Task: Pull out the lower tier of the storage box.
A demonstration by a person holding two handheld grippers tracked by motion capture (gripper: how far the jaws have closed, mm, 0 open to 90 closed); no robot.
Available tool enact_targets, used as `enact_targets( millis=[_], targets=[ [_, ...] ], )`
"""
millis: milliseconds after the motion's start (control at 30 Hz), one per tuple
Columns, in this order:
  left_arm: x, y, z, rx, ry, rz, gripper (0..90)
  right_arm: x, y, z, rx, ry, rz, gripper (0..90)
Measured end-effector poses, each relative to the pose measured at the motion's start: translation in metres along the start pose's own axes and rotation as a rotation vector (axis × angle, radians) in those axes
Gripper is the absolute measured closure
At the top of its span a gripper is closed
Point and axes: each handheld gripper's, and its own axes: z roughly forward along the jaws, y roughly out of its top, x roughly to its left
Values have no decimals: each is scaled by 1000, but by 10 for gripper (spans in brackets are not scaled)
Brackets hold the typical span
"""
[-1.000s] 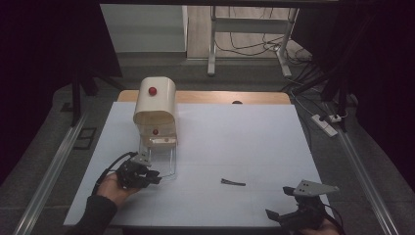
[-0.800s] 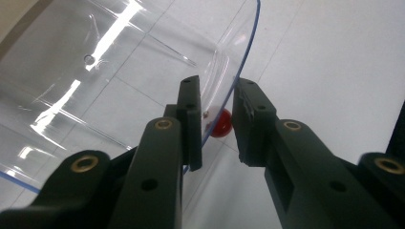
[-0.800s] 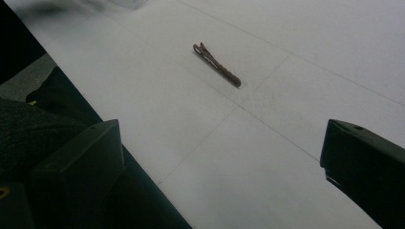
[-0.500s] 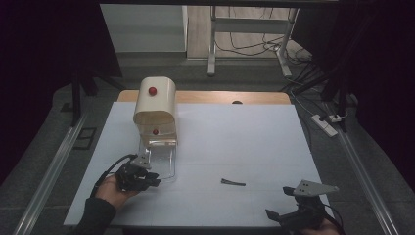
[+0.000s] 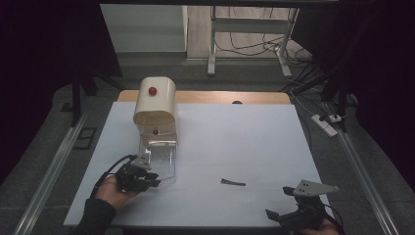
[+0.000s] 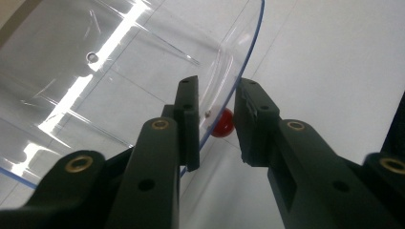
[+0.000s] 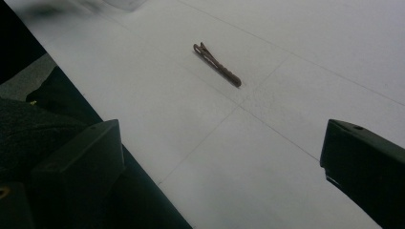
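Lower left: the left gripper [image 5: 149,177] straddles the clear lid's [image 5: 159,159] red knob [image 6: 222,122], jaws narrow, not pressing. Lid lowered; hair clip [image 5: 233,182] untouched. Right gripper [image 5: 286,204] idles, jaws wide.

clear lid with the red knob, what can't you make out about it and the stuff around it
- Clear lid: left claw view, top and left edges cut it off, so its full outline is lost.
- Red knob: left claw view, the left claw covers part of it; whether the pads press it is unclear.
- Small dark clip: high view, too small to identify.
- Right claw: high view, bottom edge cuts it.
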Motion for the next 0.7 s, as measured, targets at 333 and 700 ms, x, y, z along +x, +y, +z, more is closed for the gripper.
enact_targets(
  millis=[333, 700],
  targets=[
    [1, -1, -1, -13, 12, -16, 649, 0, 0, 0, -2, 3, 4, 3],
    [1, 1, -9, -70, 59, -51, 509, -1, 0, 0, -4, 2, 5, 2]
  ],
)
